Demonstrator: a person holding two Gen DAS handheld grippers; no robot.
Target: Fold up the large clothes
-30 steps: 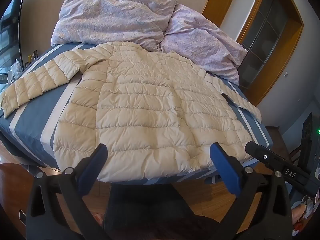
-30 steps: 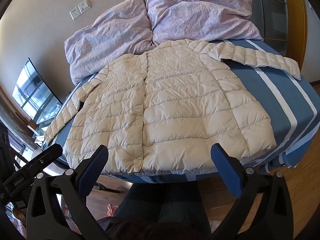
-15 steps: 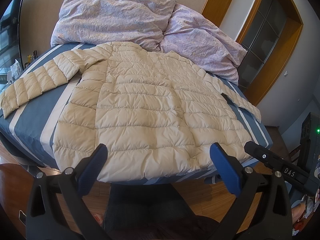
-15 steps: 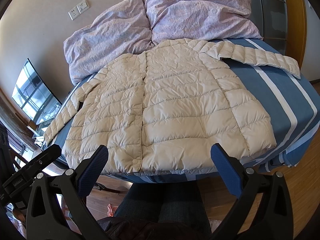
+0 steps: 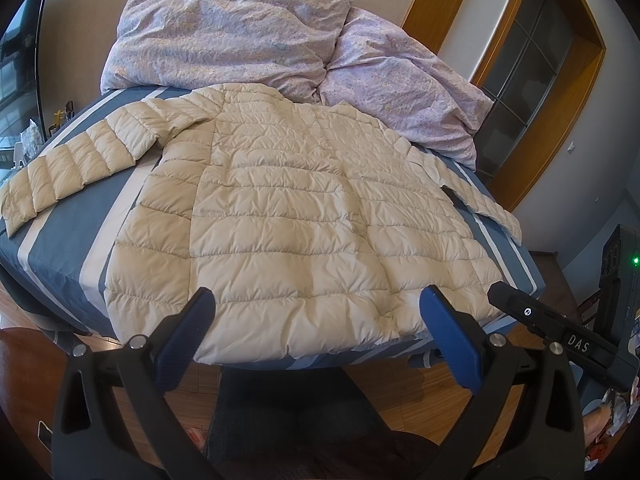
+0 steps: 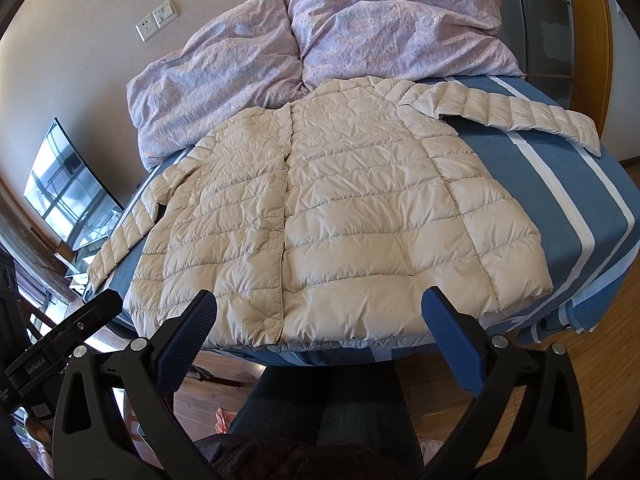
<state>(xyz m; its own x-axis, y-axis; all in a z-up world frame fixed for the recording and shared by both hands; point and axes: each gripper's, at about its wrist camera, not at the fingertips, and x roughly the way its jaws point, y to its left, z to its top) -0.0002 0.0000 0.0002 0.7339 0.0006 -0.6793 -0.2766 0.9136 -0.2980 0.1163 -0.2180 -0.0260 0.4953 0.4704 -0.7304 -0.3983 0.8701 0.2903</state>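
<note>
Bedroom setup: a bed (image 5: pixel 52 248) with a blue sheet and white stripes, wood floor (image 6: pixel 592 364) underneath, and two crumpled lilac-print pillows (image 5: pixel 224 36) piled at the head against a beige wall. One wall socket plate (image 6: pixel 157 19) shows up in the right wrist view, plus a dark screen (image 6: pixel 64 184) off to the left side reflecting a window.

Spread flat on the bed is a cream quilted puffer jacket (image 5: pixel 288 216), front side up, snaps closed down the placket. Its hem hangs right at the near edge of the mattress, collar up by the pillows. Both sleeves are stretched outward, one toward each side of the bed, lying on the sheet.

Left gripper (image 5: pixel 320 336) hovers in front of the hem, jaws wide apart, nothing between the blue pads, not touching the fabric. Right gripper (image 6: pixel 320 336) does the same thing just beside it, jaws spread wide, empty, short of the hem. Each one peeks into the edge of the other's view. Person's dark trousers (image 6: pixel 324 412) are visible below, standing at the foot of the bed.
</note>
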